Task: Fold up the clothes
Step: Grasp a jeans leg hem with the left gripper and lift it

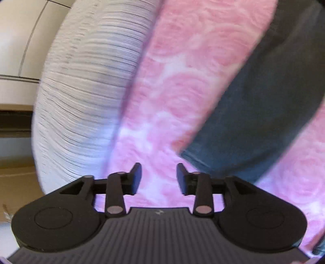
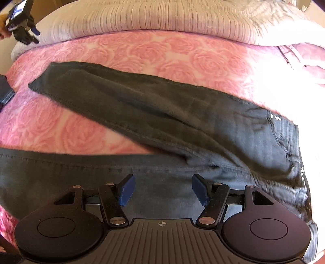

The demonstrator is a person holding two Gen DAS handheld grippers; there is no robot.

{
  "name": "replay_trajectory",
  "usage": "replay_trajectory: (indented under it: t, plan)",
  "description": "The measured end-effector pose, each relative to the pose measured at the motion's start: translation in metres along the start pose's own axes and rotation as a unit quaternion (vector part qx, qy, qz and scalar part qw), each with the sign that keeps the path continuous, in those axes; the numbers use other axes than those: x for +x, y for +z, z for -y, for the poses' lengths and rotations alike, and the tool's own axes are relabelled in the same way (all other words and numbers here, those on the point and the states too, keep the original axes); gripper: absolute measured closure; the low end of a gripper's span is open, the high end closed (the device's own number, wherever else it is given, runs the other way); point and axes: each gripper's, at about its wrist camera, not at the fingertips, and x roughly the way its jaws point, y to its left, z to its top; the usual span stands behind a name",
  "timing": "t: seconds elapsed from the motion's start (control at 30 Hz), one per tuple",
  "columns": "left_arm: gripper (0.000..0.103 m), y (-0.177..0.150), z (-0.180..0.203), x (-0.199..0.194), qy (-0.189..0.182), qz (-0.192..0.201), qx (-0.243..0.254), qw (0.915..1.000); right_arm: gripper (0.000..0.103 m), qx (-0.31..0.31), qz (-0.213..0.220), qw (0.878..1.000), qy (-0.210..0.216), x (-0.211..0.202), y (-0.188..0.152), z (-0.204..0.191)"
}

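A pair of dark grey jeans (image 2: 162, 113) lies spread on a pink rose-patterned bedspread (image 2: 142, 50), its legs splayed toward the left and the waistband at the right. My right gripper (image 2: 163, 187) hovers open over the nearer leg, nothing between its blue pads. In the left wrist view, one trouser leg (image 1: 254, 113) runs diagonally from the upper right, its hem ending just ahead and right of my left gripper (image 1: 159, 177). That gripper is open above bare bedspread (image 1: 182, 81). The left gripper (image 2: 24, 30) also shows small at the far top left of the right wrist view.
A white ribbed blanket (image 2: 152, 18) lies along the far side of the bed, seen also as the blanket (image 1: 85, 91) left of the pink cover. Pale wall panels (image 1: 18, 40) and a cardboard box (image 1: 16, 186) sit beyond. Another dark garment edge (image 2: 5, 91) pokes in at left.
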Motion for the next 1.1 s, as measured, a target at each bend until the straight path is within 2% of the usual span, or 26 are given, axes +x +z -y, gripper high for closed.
replay_trajectory:
  t: [0.07,0.13,0.2,0.27,0.33,0.5,0.53,0.57,0.67,0.73,0.83,0.9,1.0,1.1]
  plan:
    - [0.057,-0.030,0.022,-0.003,-0.006,0.028,0.018,0.9994,0.038,0.004,-0.009,1.000,-0.002,-0.001,-0.010,-0.001]
    - [0.056,-0.062,0.058,-0.004,-0.008,0.053,0.062,0.9966,0.038,0.011,-0.019,1.000,-0.005,-0.001,-0.019,-0.003]
    - [0.056,-0.097,0.098,0.002,-0.013,0.066,0.136,0.9885,0.038,0.015,-0.026,1.000,-0.003,0.001,-0.024,-0.006]
    - [0.054,-0.110,0.134,0.012,-0.006,0.080,0.201,0.9763,0.038,0.014,-0.030,0.999,-0.002,0.001,-0.026,-0.009]
    - [0.055,-0.113,0.155,0.025,0.021,0.085,0.221,0.9713,0.038,0.013,-0.034,0.999,0.000,0.003,-0.026,-0.011]
    - [0.054,-0.106,0.159,0.051,0.061,0.084,0.185,0.9772,0.037,-0.001,-0.041,0.999,-0.011,0.003,-0.024,-0.011]
    - [0.063,-0.105,0.156,0.052,0.065,0.083,0.177,0.9786,0.037,-0.005,-0.040,0.999,-0.015,0.002,-0.023,-0.011]
    - [0.098,-0.105,0.153,0.051,0.069,0.079,0.168,0.9802,0.037,-0.007,-0.040,0.999,-0.019,0.002,-0.024,-0.010]
    - [0.098,-0.108,0.140,0.043,0.080,0.062,0.140,0.9850,0.037,-0.001,-0.046,0.999,-0.026,0.003,-0.025,-0.008]
    - [0.098,-0.114,0.131,0.024,0.081,0.056,0.124,0.9873,0.037,0.004,-0.046,0.999,-0.028,0.001,-0.024,-0.008]
    - [0.098,-0.128,0.137,0.001,0.073,0.050,0.118,0.9891,0.037,0.006,-0.037,0.999,-0.030,-0.005,-0.023,-0.009]
    - [0.098,-0.133,0.145,0.006,0.057,0.038,0.116,0.9909,0.037,0.017,-0.038,0.999,-0.028,-0.006,-0.024,-0.008]
    - [0.098,-0.135,0.154,0.022,0.031,0.015,0.106,0.9938,0.037,0.040,-0.032,0.998,-0.040,-0.016,-0.027,0.013]
    - [0.098,-0.138,0.158,0.022,0.025,0.000,0.094,0.9952,0.037,0.065,-0.025,0.996,-0.053,-0.027,-0.029,0.038]
